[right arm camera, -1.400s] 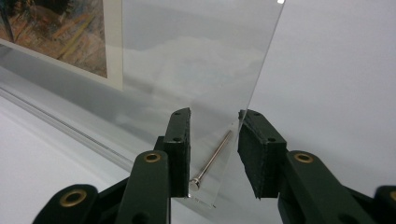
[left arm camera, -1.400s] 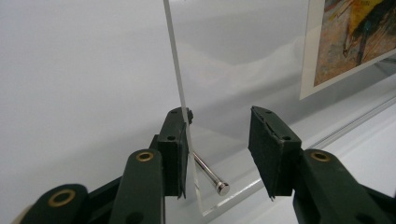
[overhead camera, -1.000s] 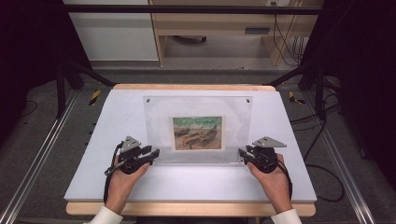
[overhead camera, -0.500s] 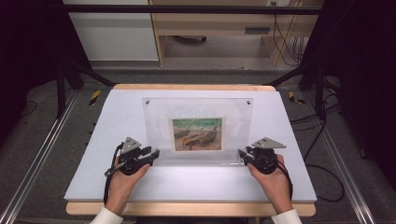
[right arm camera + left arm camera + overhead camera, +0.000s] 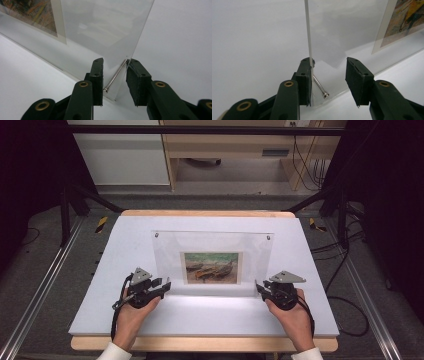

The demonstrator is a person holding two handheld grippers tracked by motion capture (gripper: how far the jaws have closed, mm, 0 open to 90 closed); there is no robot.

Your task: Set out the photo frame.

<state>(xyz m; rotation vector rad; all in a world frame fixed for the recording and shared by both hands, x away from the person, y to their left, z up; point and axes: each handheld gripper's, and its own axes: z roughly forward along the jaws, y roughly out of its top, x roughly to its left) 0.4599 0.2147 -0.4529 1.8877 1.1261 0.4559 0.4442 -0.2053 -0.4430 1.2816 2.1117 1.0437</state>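
Note:
A clear acrylic picture frame [image 5: 212, 247] stands upright on the white table top [image 5: 200, 317], with a painted print [image 5: 212, 267] at its lower middle. My left gripper [image 5: 165, 284] sits at the frame's lower left corner. In the left gripper view its jaws [image 5: 329, 65] straddle that corner: one pad touches the panel's edge [image 5: 308, 35], the other stands clear of the metal pin [image 5: 320, 86]. My right gripper [image 5: 259, 287] is at the lower right corner. There its jaws [image 5: 115, 64] close in on the panel and its pin [image 5: 115, 75], pads touching both sides.
The wooden table edge [image 5: 200, 343] runs along the front. Metal rails [image 5: 45, 280] flank the table on the floor. Cables [image 5: 345, 265] lie at the right, and a shelf unit [image 5: 225, 150] stands behind.

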